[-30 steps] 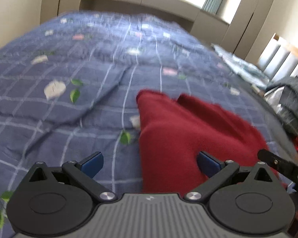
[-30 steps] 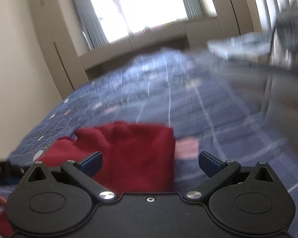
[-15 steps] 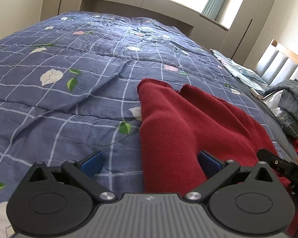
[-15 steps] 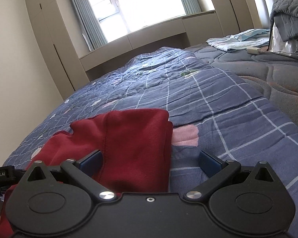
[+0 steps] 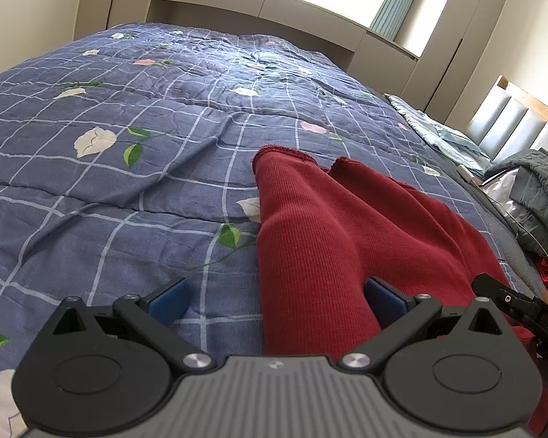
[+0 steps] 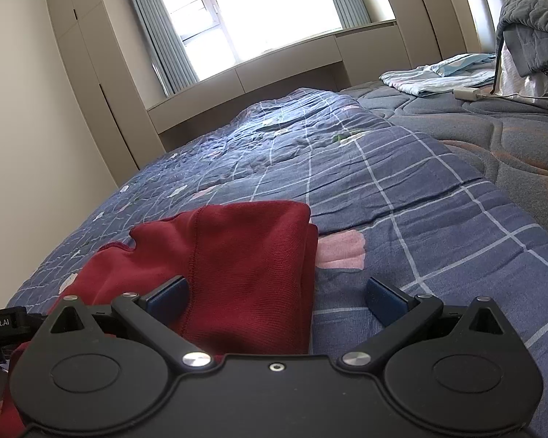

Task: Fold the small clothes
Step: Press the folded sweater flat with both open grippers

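Note:
A dark red ribbed garment lies flat on the blue checked bedspread, its two hemmed ends pointing away from me. My left gripper is open, low over the garment's near left edge; the cloth runs between the blue pads without being pinched. In the right wrist view the same garment lies folded over, with its right edge between the pads. My right gripper is open, close above the garment's near right part. The right gripper's body shows at the right of the left view.
The bedspread covers a bed with a grey quilted mattress on the right. A light blue cloth and a grey blanket lie at the far right. Beige cupboards and a window bench stand behind.
Both grippers stopped their quick motion and settled; the views went from blurred to sharp. They now sit slightly lower and closer to the garment. Both stay open.

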The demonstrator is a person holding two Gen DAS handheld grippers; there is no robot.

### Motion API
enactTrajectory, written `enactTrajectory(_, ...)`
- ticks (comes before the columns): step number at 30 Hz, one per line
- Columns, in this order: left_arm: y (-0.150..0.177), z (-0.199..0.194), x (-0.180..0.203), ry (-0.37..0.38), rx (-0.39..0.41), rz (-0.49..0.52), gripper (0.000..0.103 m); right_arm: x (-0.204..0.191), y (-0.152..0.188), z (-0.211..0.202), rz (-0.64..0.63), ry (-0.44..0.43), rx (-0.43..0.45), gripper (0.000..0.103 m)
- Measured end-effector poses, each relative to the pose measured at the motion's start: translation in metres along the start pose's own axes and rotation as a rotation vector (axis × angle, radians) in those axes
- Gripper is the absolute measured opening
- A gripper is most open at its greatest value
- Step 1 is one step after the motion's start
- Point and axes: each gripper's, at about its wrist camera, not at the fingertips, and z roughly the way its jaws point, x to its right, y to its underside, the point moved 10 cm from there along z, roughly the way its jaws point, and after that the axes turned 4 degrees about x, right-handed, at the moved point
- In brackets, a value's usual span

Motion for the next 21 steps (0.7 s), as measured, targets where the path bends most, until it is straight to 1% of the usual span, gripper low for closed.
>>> enactTrajectory(10,0.000,-0.001,0.000,0.005,0.001,-0.010,0.103,0.001,0.000,-0.001,0.010,-0.009,0.007,0.103)
enactTrajectory(13,-0.004,-0.005,-0.001,0.030,-0.029,-0.028,0.102,0.001,-0.001,-0.001,0.016,-0.016,0.006,0.103)
enactTrajectory(14,-0.006,-0.005,-0.002,0.045,-0.048,-0.039,0.102,0.001,-0.001,-0.002,0.024,-0.030,0.006,0.103)
enactTrajectory(17,-0.009,-0.003,-0.006,0.094,-0.112,-0.066,0.102,0.002,-0.003,-0.006,0.075,-0.109,0.013,0.103)
enactTrajectory(19,-0.009,-0.001,-0.007,0.117,-0.147,-0.051,0.102,0.002,-0.003,-0.008,0.103,-0.164,0.014,0.103)
enactTrajectory(21,-0.010,0.001,-0.006,0.132,-0.179,-0.029,0.102,-0.001,-0.003,-0.008,0.105,-0.186,0.008,0.103)
